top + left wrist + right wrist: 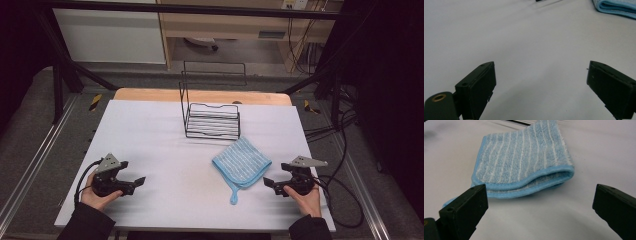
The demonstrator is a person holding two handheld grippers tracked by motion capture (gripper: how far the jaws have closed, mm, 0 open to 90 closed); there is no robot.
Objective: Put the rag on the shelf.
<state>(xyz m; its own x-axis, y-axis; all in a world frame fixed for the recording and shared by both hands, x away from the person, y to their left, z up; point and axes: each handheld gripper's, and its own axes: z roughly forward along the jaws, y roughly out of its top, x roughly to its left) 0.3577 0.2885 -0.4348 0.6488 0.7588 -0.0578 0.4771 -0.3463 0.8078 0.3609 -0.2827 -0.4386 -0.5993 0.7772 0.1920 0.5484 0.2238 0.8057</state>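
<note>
White covering lies over the table (150,150), whose wooden edge shows at the far side, and behind it I see a dark frame, a pale cabinet and some cables on the floor. On the table stands a black wire rack (211,119), near the far middle. A folded blue cloth (242,161) with thin white stripes lies in front of the rack, a little to the right, with its hanging loop toward the person.

The left gripper (135,184) rests low at the near left corner, its jaws standing wide apart with nothing between them, well apart from the cloth. The right gripper (271,184) is just beside the cloth's right edge and points at it; its jaws are also spread wide and do not touch the fabric.

I judge that the work is at its beginning: the cloth is not yet gripped and the rack holds nothing. The grasp and all that follows are left. I can read no brand, label or writing anywhere.
</note>
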